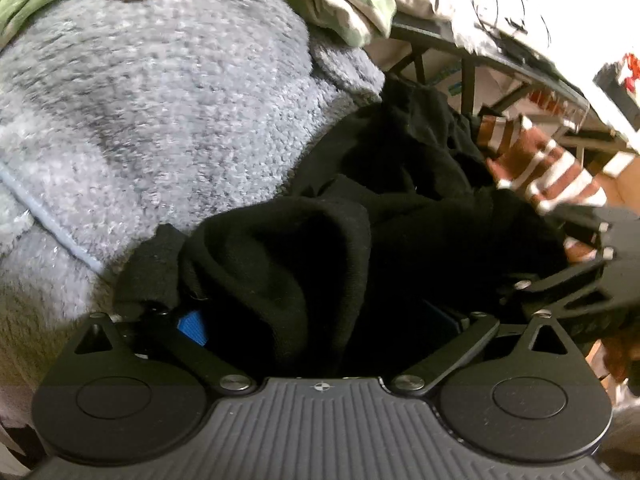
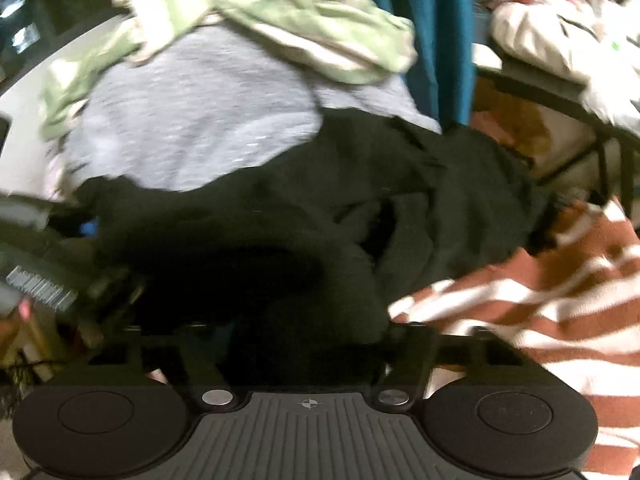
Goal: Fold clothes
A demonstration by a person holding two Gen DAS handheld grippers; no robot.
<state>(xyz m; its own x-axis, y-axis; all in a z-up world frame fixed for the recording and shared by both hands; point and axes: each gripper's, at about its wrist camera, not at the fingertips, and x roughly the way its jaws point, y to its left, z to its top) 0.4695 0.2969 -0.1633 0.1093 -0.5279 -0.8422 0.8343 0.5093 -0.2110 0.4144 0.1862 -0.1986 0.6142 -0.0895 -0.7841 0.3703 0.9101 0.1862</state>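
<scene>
Left gripper (image 1: 320, 316) and right gripper (image 2: 300, 332), each buried in a crumpled black fleece garment (image 1: 360, 216); whether either grasps it cannot be told. The garment lies between a grey fluffy blanket (image 1: 160, 100) and a brown-and-white striped knit (image 2: 540, 300).

the black garment (image 1: 360, 216) is soft, matt knit cloth. the grey blanket (image 1: 140, 100) beside it is fluffy, rough-piled fleece. the green cloth (image 2: 300, 28) looks thin and smooth, the striped sweater (image 2: 540, 300) a coarse brown-and-white knit. the left gripper (image 1: 316, 320) is matt black plastic with a ribbed grey housing and shiny metal screws.
</scene>
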